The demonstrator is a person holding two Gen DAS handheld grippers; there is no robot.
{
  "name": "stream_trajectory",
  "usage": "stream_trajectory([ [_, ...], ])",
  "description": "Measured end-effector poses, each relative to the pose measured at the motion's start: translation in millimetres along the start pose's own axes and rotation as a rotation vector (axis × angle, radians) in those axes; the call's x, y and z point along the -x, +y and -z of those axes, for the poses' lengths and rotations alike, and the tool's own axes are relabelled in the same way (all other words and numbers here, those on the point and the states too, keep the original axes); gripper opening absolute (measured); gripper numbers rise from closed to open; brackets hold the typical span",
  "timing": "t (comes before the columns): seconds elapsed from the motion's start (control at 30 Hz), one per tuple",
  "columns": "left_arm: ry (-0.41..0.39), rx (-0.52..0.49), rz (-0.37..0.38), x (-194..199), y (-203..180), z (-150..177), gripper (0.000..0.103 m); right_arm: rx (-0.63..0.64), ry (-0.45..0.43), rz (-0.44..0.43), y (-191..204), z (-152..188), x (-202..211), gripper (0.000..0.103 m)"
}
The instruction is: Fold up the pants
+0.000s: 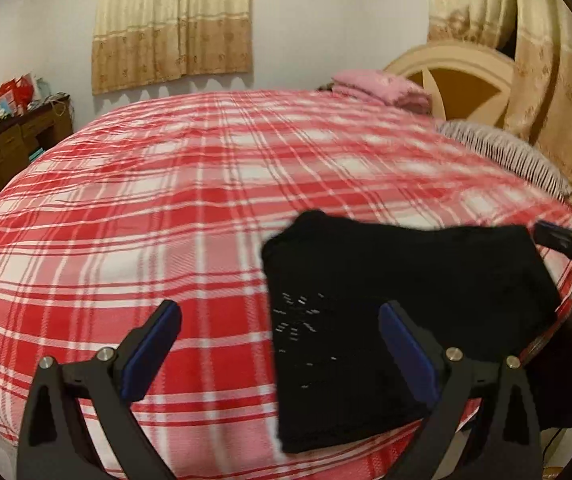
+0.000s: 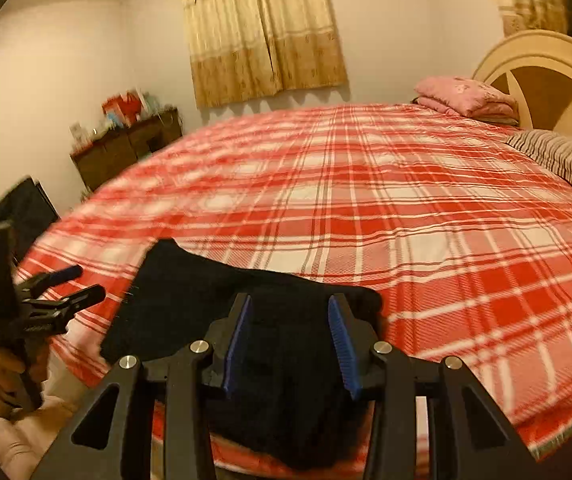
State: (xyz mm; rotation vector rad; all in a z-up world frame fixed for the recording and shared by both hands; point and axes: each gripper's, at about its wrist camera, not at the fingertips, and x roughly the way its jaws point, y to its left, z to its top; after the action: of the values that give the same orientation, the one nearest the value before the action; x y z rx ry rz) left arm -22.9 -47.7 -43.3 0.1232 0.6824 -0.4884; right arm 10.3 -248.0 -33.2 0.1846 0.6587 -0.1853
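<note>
The folded black pants (image 1: 385, 320) lie on the plaid bed (image 1: 166, 200) at lower right of the left view, long axis running from the near edge up-frame. The left gripper (image 1: 280, 336) has its jaws spread wide, holding nothing. The right gripper (image 2: 290, 340) has its jaws partly spread over the pants, not pinching them.

The black pants (image 1: 385, 320) show no seams or legs; the fabric reads as one dark mass, and in the right wrist view their near end is covered by the right hand-held gripper (image 2: 291, 344), so whether its pads pinch the cloth cannot be told. The items on the brown desk (image 1: 10, 144) are too small to identify. The headboard (image 1: 465, 76) is partly hidden by folded pink bedding (image 1: 381, 88). The bed (image 1: 166, 200) is cut off by the frame's lower edge, and its plaid smears with blur.
</note>
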Motion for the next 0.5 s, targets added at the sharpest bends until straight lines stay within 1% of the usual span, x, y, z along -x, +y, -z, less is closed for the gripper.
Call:
stream_trajectory([
  [0.03,0.017,-0.013,-0.008,-6,-4,3,0.101,-0.025,0.060,0.034,-6,2,-19,0.042],
  [0.07,0.047,-0.025,-0.020,-14,-8,7,0.101,-0.068,0.134,0.048,-15,7,-40,0.042],
  [0.1,0.087,-0.034,-0.033,-24,-10,12,0.101,-0.093,0.143,0.039,-21,10,-49,0.042],
  [0.13,0.122,-0.037,-0.040,-31,-11,16,0.101,-0.101,0.098,0.019,-24,11,-49,0.042],
  [0.17,0.150,-0.034,-0.044,-37,-10,20,0.101,-0.100,0.072,0.012,-24,11,-46,0.042],
  [0.23,0.173,0.003,-0.024,-41,-4,25,0.101,-0.089,0.071,0.012,-23,12,-43,0.042],
  [0.3,0.171,0.034,-0.012,-39,1,23,0.101,-0.119,0.024,-0.032,-29,12,-29,0.042],
  [0.37,0.155,0.042,-0.023,-34,3,23,0.101,-0.229,-0.047,-0.123,-46,11,-9,0.042],
  [0.4,0.148,0.045,-0.029,-31,4,24,0.101,-0.260,-0.055,-0.130,-51,13,-4,0.042],
  [0.5,0.142,0.074,-0.033,-30,10,25,0.101,-0.341,-0.044,-0.104,-70,15,13,0.042],
])
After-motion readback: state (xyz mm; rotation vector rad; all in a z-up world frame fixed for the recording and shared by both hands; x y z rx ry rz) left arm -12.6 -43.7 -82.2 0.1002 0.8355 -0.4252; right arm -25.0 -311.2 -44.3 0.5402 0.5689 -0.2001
